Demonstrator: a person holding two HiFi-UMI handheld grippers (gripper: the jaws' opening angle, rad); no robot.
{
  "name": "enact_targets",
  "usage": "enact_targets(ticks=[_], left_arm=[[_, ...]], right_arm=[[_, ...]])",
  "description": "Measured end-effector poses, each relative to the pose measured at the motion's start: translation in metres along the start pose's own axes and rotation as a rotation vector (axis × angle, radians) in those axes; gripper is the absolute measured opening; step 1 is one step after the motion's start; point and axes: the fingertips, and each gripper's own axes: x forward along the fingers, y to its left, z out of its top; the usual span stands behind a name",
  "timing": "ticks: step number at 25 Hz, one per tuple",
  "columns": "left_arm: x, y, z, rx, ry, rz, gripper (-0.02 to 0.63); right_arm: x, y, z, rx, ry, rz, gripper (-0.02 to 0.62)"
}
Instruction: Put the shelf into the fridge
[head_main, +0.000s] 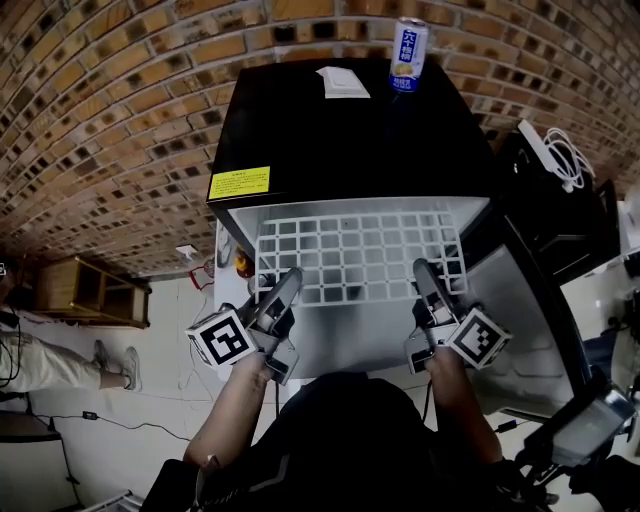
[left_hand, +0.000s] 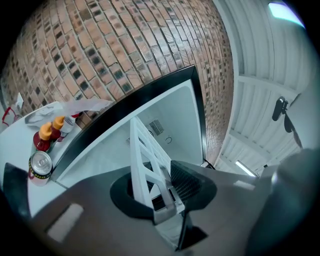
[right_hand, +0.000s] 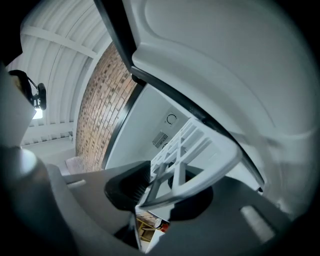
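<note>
Shelf (head_main: 355, 255): a white plastic grid, held level at the open front of the black fridge (head_main: 350, 140). Its far part reaches into the white cavity and its near edge sticks out toward the person. Both gripper views show the grid running in toward the back wall, which has a small vent and a round mark. I cannot tell whether its side edges rest on anything inside. Apart from the grid, nothing shows in the visible part of the cavity.

The fridge door (head_main: 545, 290) stands open at the right. On the fridge top, near the brick wall, a blue and white can (head_main: 408, 54) stands upright. A white card (head_main: 342, 82) lies just to its left, and a yellow label (head_main: 239, 183) is stuck at the front left corner. On a white surface left of the fridge stand two orange-capped bottles (left_hand: 47, 135), with a second can (left_hand: 39, 165) beside them.

The left gripper (head_main: 285, 285) has its jaws partly closed on the near edge of the grid toward its left corner, the frame pinched between the ribbed pads. The right gripper (head_main: 425, 275) grips the same edge toward the right corner, its jaws likewise clamped on the frame.
</note>
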Motion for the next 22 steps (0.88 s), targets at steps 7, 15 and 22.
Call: enact_targets(ticks=[7,15,22], left_arm=[[0.003,0.008,0.018,0.140,-0.125,0.092,0.127],[0.010,0.014,0.029,0.182,-0.161,0.120,0.137],[0.017,0.019,0.037,0.222,-0.199,0.159,0.147]], right_arm=[[0.008,-0.004,0.004,-0.023,-0.058,-0.051,0.126],[0.018,-0.012,0.008,-0.024,-0.075,-0.086,0.130],[0.027,-0.016,0.012,-0.027,-0.075,-0.084,0.130]])
